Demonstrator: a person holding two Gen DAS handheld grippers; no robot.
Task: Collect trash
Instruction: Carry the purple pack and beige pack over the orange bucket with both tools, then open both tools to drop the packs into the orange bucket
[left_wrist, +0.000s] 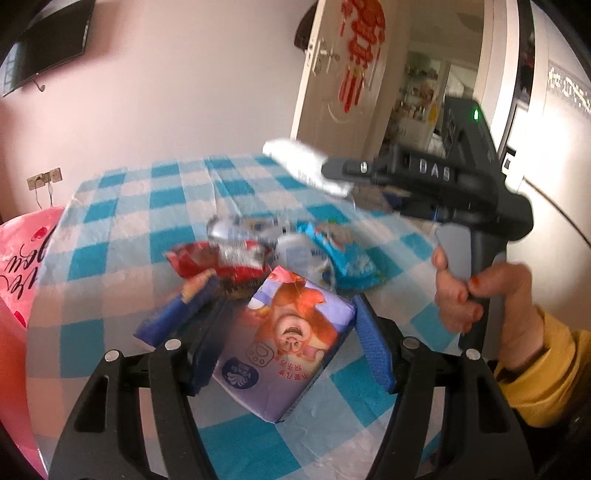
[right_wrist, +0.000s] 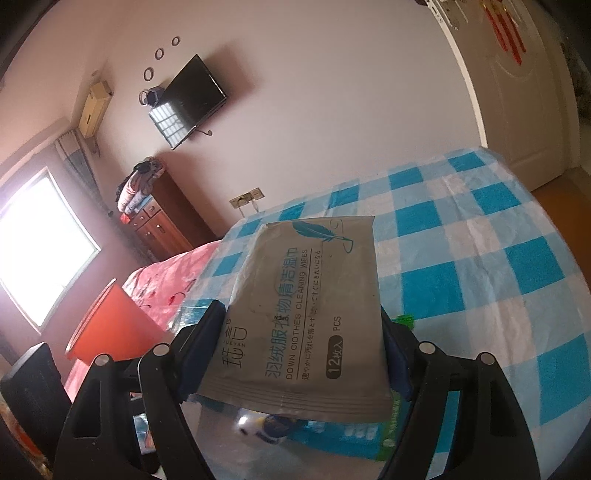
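My left gripper (left_wrist: 291, 325) is closed around a purple tissue pack (left_wrist: 288, 343) with a cartoon bear, low over the blue-and-white checked tablecloth (left_wrist: 122, 258). Beyond it lies a pile of trash: a red wrapper (left_wrist: 218, 262), a dark blue wrapper (left_wrist: 173, 314), a light blue packet (left_wrist: 347, 254) and a crumpled clear bottle (left_wrist: 240, 229). My right gripper (right_wrist: 303, 332) is shut on a grey wet-wipes pack (right_wrist: 306, 310) and holds it in the air above the table. In the left wrist view the right gripper (left_wrist: 328, 170) shows at upper right with the pack (left_wrist: 306, 166) blurred.
A pink plastic bag (left_wrist: 22, 266) hangs at the table's left edge. A red stool (right_wrist: 110, 325) and a dark chair (right_wrist: 33, 384) stand left of the table. A door (left_wrist: 340, 74) is open behind the table. More packets (right_wrist: 354, 435) lie under the right gripper.
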